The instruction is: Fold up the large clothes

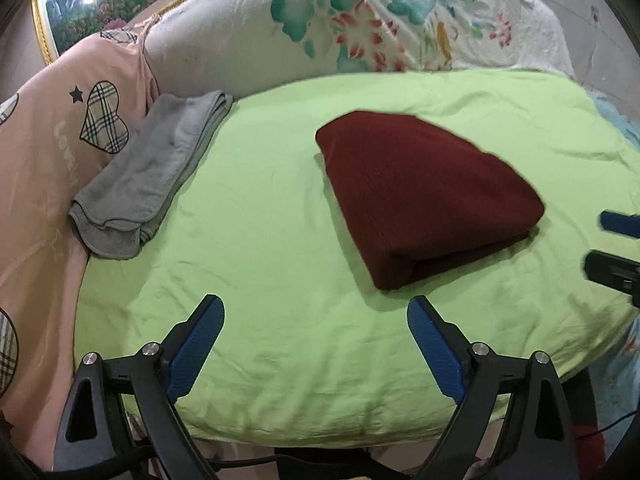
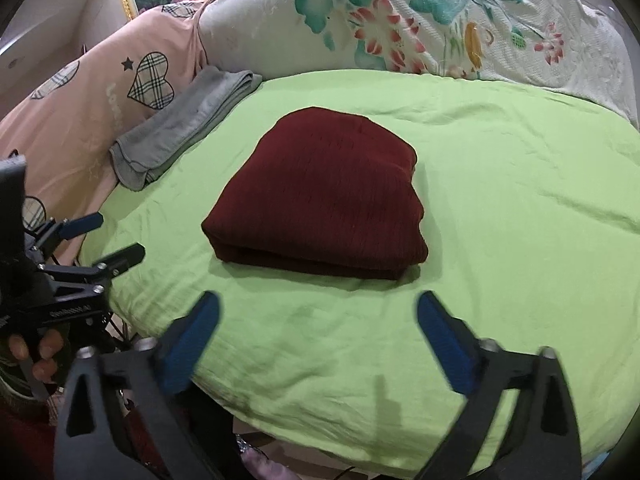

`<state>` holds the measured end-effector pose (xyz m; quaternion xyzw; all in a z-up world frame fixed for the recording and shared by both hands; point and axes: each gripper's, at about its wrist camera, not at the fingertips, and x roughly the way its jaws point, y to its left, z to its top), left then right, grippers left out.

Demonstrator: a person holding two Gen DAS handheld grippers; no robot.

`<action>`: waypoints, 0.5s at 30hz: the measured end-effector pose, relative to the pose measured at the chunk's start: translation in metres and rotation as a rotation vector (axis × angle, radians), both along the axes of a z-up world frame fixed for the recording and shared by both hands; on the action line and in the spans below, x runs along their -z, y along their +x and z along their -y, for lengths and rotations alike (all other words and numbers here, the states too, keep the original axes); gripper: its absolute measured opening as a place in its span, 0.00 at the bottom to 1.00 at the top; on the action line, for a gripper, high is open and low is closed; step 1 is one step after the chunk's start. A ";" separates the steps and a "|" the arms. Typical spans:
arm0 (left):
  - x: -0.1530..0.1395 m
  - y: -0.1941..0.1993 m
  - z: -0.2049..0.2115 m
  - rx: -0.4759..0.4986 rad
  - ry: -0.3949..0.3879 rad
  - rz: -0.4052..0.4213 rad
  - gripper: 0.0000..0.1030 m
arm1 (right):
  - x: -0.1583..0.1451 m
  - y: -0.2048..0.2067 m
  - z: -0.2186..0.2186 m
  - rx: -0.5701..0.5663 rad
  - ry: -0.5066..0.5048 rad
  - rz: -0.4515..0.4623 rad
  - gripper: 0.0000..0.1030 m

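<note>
Garment: a dark red ribbed knit garment (image 1: pixel 424 196), folded into a thick rectangular bundle, was seen lying at centre frame on the lime-green bed sheet (image 1: pixel 260 240).
Left hand-held gripper (image 1: pixel 316 320): its jaws were spread wide with nothing between them, at lower centre of the left view.
Right hand-held gripper (image 2: pixel 318 316): likewise wide open and empty.
Key relation: the bundle was found ahead of both, touched by neither; from the left it lay up and right, from the right straight ahead, so the right was judged nearer.
Long axis: running away from the cameras.
Task stage: folding was judged essentially done.
</note>
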<state>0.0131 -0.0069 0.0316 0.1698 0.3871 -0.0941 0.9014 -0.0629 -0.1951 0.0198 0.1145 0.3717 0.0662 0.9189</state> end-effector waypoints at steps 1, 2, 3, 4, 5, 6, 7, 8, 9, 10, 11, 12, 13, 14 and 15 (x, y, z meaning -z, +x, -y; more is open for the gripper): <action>0.004 0.004 -0.001 0.000 0.006 -0.015 0.91 | 0.001 0.002 0.001 0.003 0.001 0.002 1.00; 0.009 0.008 0.000 -0.001 0.014 -0.035 0.91 | 0.003 0.004 0.001 0.003 0.002 -0.004 1.00; 0.012 0.009 0.001 -0.004 0.021 -0.044 0.91 | 0.005 0.007 0.001 0.003 0.004 -0.011 1.00; 0.015 0.010 0.001 -0.006 0.023 -0.048 0.91 | 0.008 0.008 0.000 0.003 0.007 -0.016 1.00; 0.017 0.011 0.002 -0.006 0.027 -0.056 0.91 | 0.009 0.009 0.001 0.001 0.010 -0.021 1.00; 0.019 0.012 0.003 -0.004 0.027 -0.060 0.91 | 0.012 0.011 0.001 -0.001 0.013 -0.026 1.00; 0.020 0.012 0.004 -0.006 0.028 -0.063 0.91 | 0.014 0.013 0.000 -0.004 0.016 -0.034 1.00; 0.021 0.013 0.005 -0.007 0.030 -0.066 0.91 | 0.016 0.014 -0.001 -0.005 0.017 -0.041 1.00; 0.021 0.014 0.006 -0.005 0.028 -0.069 0.91 | 0.018 0.016 -0.002 -0.007 0.017 -0.049 1.00; 0.022 0.015 0.007 -0.005 0.026 -0.070 0.91 | 0.020 0.017 -0.003 -0.008 0.017 -0.055 1.00; 0.021 0.016 0.007 -0.006 0.025 -0.070 0.91 | 0.021 0.018 -0.004 -0.011 0.018 -0.060 1.00; 0.021 0.017 0.008 -0.007 0.023 -0.070 0.91 | 0.022 0.020 -0.005 -0.014 0.020 -0.063 1.00; 0.021 0.018 0.008 -0.006 0.020 -0.071 0.91 | 0.023 0.021 -0.006 -0.017 0.022 -0.066 1.00; 0.020 0.020 0.008 -0.006 0.013 -0.074 0.91 | 0.024 0.022 -0.007 -0.018 0.022 -0.068 1.00; 0.019 0.022 0.007 -0.006 0.008 -0.075 0.91 | 0.024 0.023 -0.007 -0.020 0.022 -0.070 1.00</action>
